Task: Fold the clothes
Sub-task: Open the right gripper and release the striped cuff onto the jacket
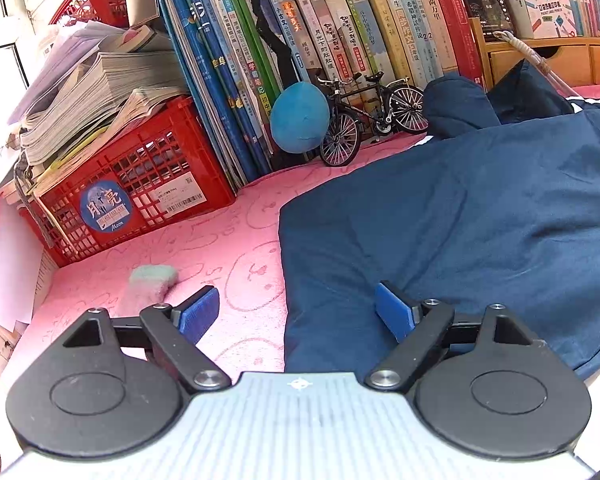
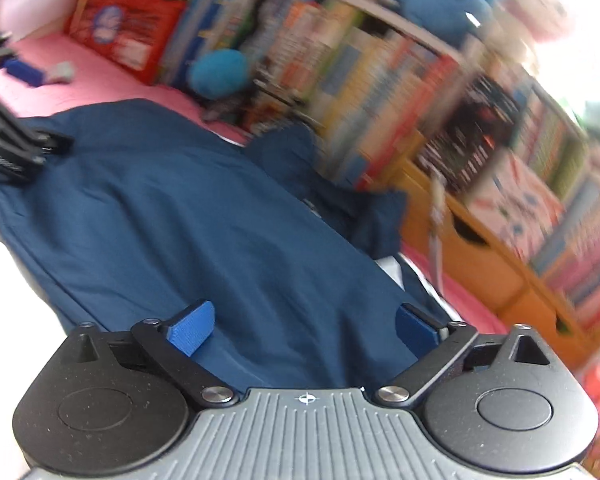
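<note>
The navy garment (image 1: 460,216) is taken as the reference. It is spread over a pink towel-textured cover (image 1: 204,248), with a bunched portion (image 1: 456,104) raised at its far end, next to a model bicycle (image 1: 364,120) and a row of upright books (image 1: 340,40). The fabric appears soft and matte, with shallow creases across a broad flat panel; a white stripe (image 2: 396,268) is visible at one edge in the right wrist view. The left gripper (image 1: 298,312) is held spread wide astride the garment's near left edge, one blue ribbed pad over the pink cover and one over the cloth; such a position is judged suited to taking that edge. The right gripper (image 2: 304,326) is likewise held wide above the near part of the garment, nothing between its pads. The right view is motion-blurred, so finer detail cannot be determined. A red lattice crate (image 1: 140,184) loaded with paper stands well to the garment's left. Whether the panel is single-layered or already folded cannot be determined.
</note>
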Action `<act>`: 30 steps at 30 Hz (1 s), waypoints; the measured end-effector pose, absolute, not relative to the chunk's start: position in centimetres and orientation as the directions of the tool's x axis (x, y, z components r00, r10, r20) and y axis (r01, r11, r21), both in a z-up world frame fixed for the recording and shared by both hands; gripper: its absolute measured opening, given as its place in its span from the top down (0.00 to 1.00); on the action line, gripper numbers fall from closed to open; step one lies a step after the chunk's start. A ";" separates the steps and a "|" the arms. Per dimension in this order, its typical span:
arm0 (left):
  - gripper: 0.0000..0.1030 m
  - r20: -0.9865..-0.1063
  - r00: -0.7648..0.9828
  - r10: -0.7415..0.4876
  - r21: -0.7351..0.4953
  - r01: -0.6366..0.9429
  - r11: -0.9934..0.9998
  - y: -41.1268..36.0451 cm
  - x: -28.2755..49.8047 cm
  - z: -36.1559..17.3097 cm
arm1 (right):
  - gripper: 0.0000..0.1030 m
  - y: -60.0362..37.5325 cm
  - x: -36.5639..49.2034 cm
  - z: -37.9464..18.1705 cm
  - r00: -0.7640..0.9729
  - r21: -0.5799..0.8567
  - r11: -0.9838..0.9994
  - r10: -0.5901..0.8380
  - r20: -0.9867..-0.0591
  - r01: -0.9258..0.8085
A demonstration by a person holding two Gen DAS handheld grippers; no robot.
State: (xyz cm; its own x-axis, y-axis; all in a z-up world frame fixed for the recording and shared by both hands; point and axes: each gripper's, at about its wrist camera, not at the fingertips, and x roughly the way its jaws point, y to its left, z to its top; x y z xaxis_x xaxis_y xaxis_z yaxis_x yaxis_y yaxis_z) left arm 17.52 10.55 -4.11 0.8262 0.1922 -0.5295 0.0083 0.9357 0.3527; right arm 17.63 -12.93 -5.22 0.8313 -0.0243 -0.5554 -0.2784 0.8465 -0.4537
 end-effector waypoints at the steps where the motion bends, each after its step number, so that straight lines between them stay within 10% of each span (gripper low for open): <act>1: 0.16 -0.529 0.826 0.193 0.353 0.008 0.936 10.6 17.5 -4.1 | 0.04 -14.2 17.7 -5.3 0.827 -0.437 0.862 -0.040 -0.561 -0.255; 11: 0.14 -0.515 0.830 0.214 0.386 0.002 0.922 10.1 17.4 -4.3 | 0.01 -24.4 17.4 -5.9 0.796 -0.203 0.977 -0.071 -0.601 -0.067; 30: 0.11 -0.507 0.831 0.230 0.402 -0.008 0.916 9.9 17.4 -4.2 | 0.00 -24.7 17.6 -5.9 0.802 -0.179 0.982 -0.058 -0.594 -0.062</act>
